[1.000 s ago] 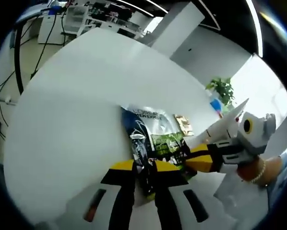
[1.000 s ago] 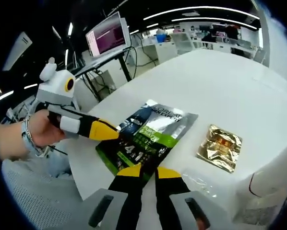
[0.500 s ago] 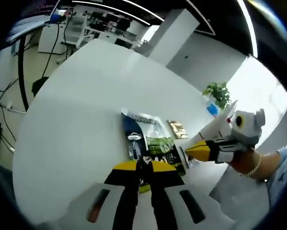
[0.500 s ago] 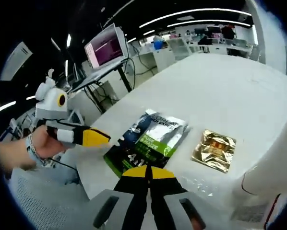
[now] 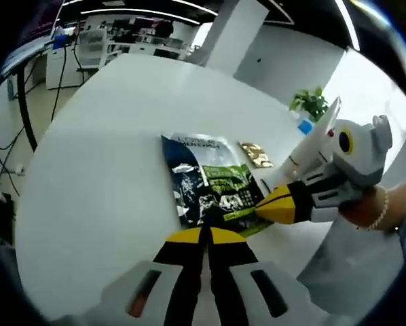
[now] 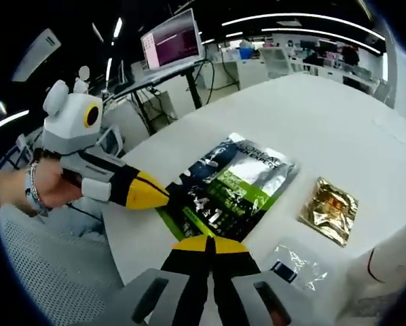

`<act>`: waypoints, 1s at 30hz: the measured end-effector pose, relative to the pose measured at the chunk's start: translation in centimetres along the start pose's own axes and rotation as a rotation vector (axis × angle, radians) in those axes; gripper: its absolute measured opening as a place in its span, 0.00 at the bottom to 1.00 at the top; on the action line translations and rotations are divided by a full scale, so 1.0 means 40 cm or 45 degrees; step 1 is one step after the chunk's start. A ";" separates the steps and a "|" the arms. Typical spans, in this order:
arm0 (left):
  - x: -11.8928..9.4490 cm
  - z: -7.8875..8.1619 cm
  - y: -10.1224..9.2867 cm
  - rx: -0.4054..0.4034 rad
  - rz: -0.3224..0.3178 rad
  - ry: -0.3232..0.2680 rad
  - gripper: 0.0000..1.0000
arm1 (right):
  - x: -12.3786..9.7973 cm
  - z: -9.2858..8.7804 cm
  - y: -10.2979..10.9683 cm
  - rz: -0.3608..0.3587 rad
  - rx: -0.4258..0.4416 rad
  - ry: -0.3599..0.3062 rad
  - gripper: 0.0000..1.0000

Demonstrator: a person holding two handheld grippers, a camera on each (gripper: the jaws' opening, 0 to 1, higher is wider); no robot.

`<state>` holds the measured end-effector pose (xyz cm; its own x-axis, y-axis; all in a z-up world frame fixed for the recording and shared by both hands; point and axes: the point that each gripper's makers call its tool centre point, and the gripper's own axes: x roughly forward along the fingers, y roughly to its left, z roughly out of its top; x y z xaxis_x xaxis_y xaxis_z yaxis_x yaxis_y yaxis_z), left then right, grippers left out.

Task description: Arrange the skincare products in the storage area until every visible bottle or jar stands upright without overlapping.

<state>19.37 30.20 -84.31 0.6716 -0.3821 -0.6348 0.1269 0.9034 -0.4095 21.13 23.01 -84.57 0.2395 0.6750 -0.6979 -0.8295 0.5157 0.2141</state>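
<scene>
Both tools, left tool (image 5: pixel 204 234) and right tool (image 6: pixel 208 242), hover with jaws together at the near edge of the flat green-and-silver sachet (image 5: pixel 212 188) on the counter (image 5: pixel 108 156).

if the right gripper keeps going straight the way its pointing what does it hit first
Most likely the large foil pouch, lying flat directly ahead of the right gripper; depth is hard to judge.

A round white table (image 5: pixel 101 136) occupies the centre of the left gripper view. A green potted plant (image 5: pixel 310 103) stands at the upper right, beside a white square pillar (image 5: pixel 233 24) at top centre. In the right gripper view, a lit computer monitor with a purple screen (image 6: pixel 170 42) sits at upper left, on a black-framed desk (image 6: pixel 163 85). White office desks (image 6: pixel 278 58) line the top right under long ceiling light strips (image 6: pixel 305 17).
</scene>
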 end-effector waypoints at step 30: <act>-0.038 0.094 -0.072 0.015 -0.088 -0.099 0.00 | -0.055 0.064 -0.008 0.002 0.023 -0.131 0.00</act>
<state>20.71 28.93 -79.70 0.7154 -0.4278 -0.5524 0.1833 0.8779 -0.4425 22.16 22.68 -81.36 0.2892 0.7259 -0.6240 -0.8210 0.5233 0.2283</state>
